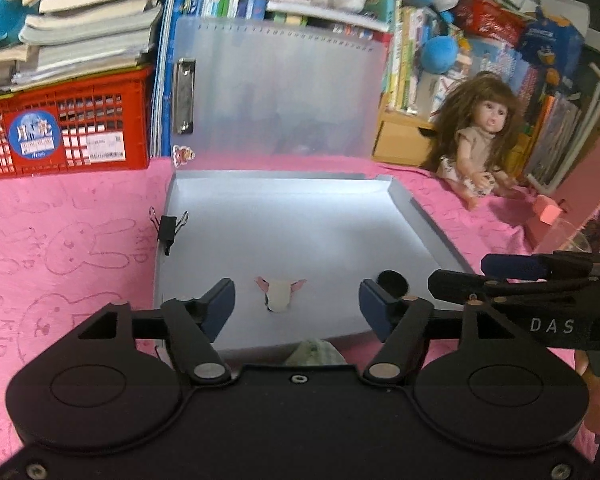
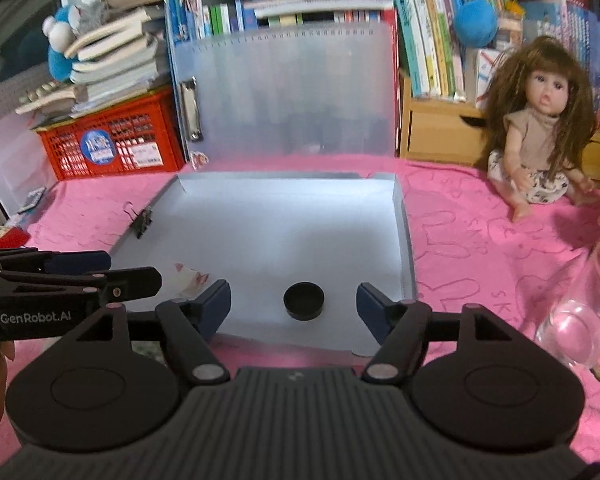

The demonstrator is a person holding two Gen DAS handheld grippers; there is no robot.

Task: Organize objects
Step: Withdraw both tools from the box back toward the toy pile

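One open grey plastic file box (image 2: 400,216), one black binder clip (image 2: 142,222), one round black cap (image 2: 303,301), one long-haired brown doll (image 2: 540,128), one red plastic crate (image 2: 112,140), two black grippers.

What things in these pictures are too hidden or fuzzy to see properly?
- Greenish thing, left wrist view: mostly hidden behind the left gripper's body; cannot tell what it is.
- Small white sticker, right wrist view: partly covered by the left gripper's arm and blurred.
- Glass jar, right wrist view: cut off by the right edge.
- Red crate label, left wrist view: print too small to read.
- Books behind the frosted lid: blurred by it.
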